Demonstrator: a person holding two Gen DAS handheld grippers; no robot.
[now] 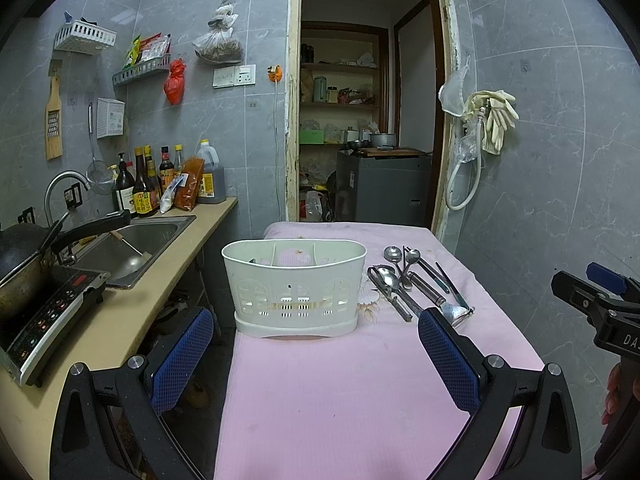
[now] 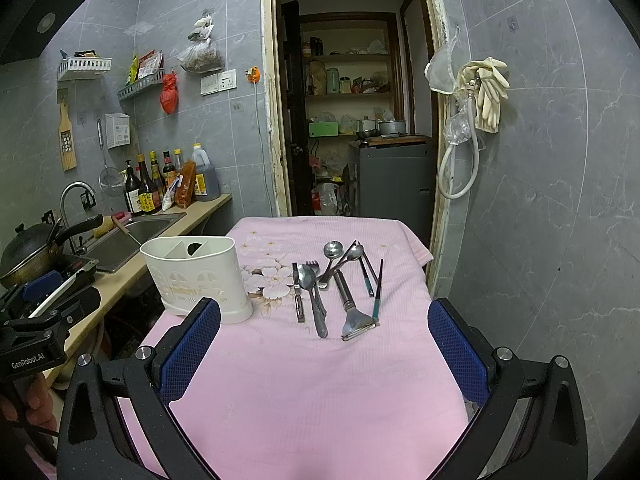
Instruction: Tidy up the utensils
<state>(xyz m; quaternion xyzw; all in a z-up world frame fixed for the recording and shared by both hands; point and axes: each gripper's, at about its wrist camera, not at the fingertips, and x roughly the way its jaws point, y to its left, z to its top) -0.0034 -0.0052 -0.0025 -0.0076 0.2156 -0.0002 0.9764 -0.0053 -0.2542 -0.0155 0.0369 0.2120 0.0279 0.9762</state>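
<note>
A white plastic utensil holder point(image 1: 294, 290) with divided compartments stands on the pink-covered table point(image 1: 340, 392); it also shows in the right wrist view point(image 2: 198, 276). To its right lies a pile of metal utensils point(image 2: 332, 288): spoons point(image 2: 307, 276), a fork, peelers point(image 2: 354, 320) and dark chopsticks point(image 2: 377, 290). The pile also shows in the left wrist view point(image 1: 416, 280). My left gripper point(image 1: 316, 356) is open and empty, in front of the holder. My right gripper point(image 2: 326, 348) is open and empty, in front of the utensils.
A counter point(image 1: 132, 304) runs along the left with an induction cooker point(image 1: 44, 320), a wok, a sink point(image 1: 132, 248) and sauce bottles point(image 1: 152, 184). A doorway point(image 1: 360, 120) opens behind the table. A tiled wall stands at the right.
</note>
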